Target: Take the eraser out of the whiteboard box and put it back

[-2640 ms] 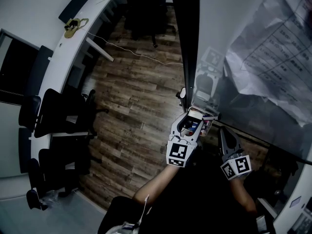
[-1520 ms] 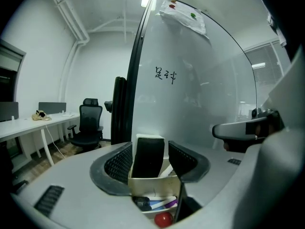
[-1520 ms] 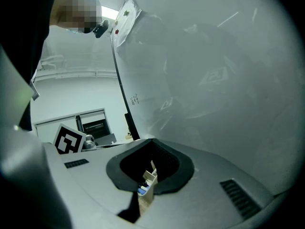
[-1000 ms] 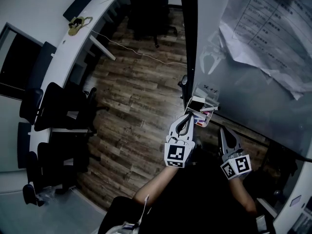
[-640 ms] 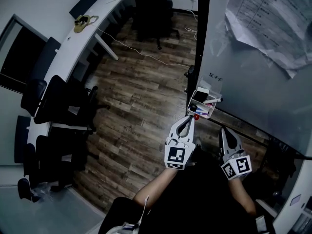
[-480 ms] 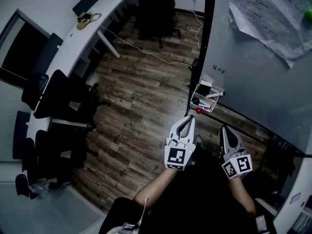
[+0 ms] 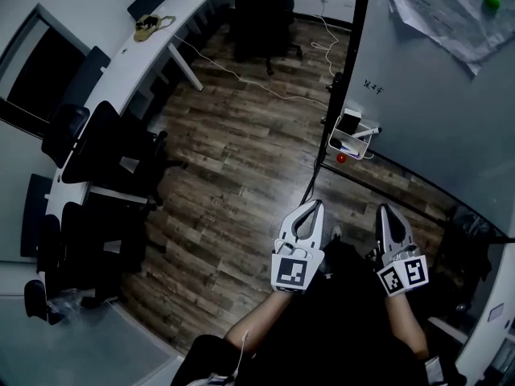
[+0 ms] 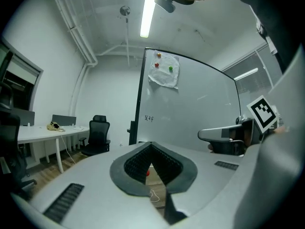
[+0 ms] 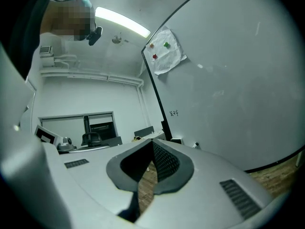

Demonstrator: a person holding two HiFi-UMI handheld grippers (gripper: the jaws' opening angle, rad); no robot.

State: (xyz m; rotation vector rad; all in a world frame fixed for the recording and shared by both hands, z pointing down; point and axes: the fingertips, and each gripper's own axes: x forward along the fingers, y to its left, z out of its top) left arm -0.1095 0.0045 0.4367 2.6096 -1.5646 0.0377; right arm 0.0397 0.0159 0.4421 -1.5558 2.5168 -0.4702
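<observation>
The left gripper [image 7: 315, 206] is pinched closed and holds nothing. The eraser [image 7: 348, 122] seems to sit in the box [image 7: 354, 145] on the whiteboard [image 7: 434, 79], well away. The right gripper [image 7: 385, 210] is closed and empty too. I think one must reach out next. The floor [image 7: 241, 159] gives lots of room; mind the board's edge.

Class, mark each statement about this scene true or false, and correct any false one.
1. The left gripper and the right gripper are both shut and empty. True.
2. The left gripper is reaching into the whiteboard box. False: it is well apart from the box, which hangs at the whiteboard's lower edge ahead.
3. A sheet of paper hangs on the whiteboard. True.
4. The floor is carpeted. False: it is wood planking.
</observation>
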